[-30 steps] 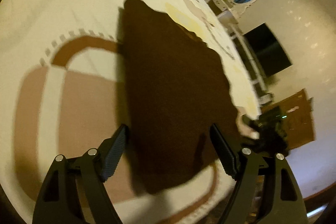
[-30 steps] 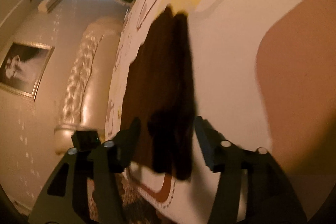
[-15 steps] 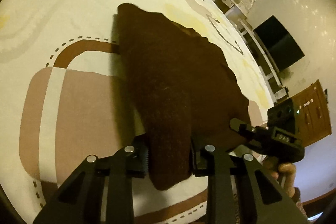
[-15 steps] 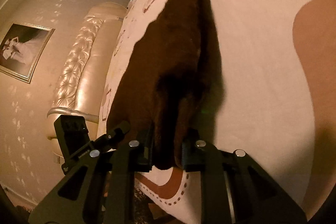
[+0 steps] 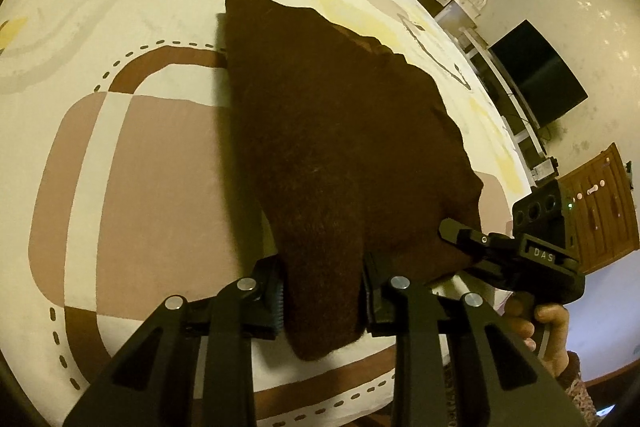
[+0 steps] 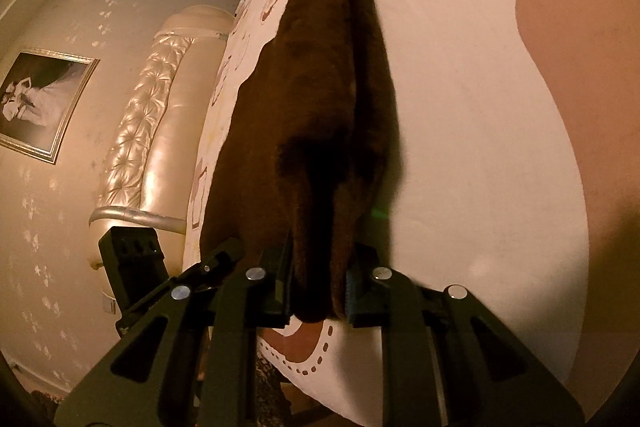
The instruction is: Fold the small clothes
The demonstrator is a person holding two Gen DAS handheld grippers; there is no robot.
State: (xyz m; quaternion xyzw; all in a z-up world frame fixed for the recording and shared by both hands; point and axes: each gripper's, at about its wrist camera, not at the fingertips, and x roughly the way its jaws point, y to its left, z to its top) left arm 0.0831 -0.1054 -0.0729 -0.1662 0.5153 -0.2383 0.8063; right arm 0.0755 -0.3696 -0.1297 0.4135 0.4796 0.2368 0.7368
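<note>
So I had both corners of the brown fleece garment (image 5: 340, 147) pinched: left gripper (image 5: 322, 293) clamped on one near corner, right gripper (image 6: 318, 287) on the other, and the rest lay on the patterned bedsheet (image 5: 140, 155). Best bet, I figured, was lifting both evenly and carrying the near edge straight over to the far edge, so it wouldn't skew.

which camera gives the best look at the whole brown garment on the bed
The left wrist view: the brown garment shows there nearly whole, spread on the bedspread. The right wrist view sees the same garment end-on, as a narrow ridge, its near end pinched in the right gripper.
</note>
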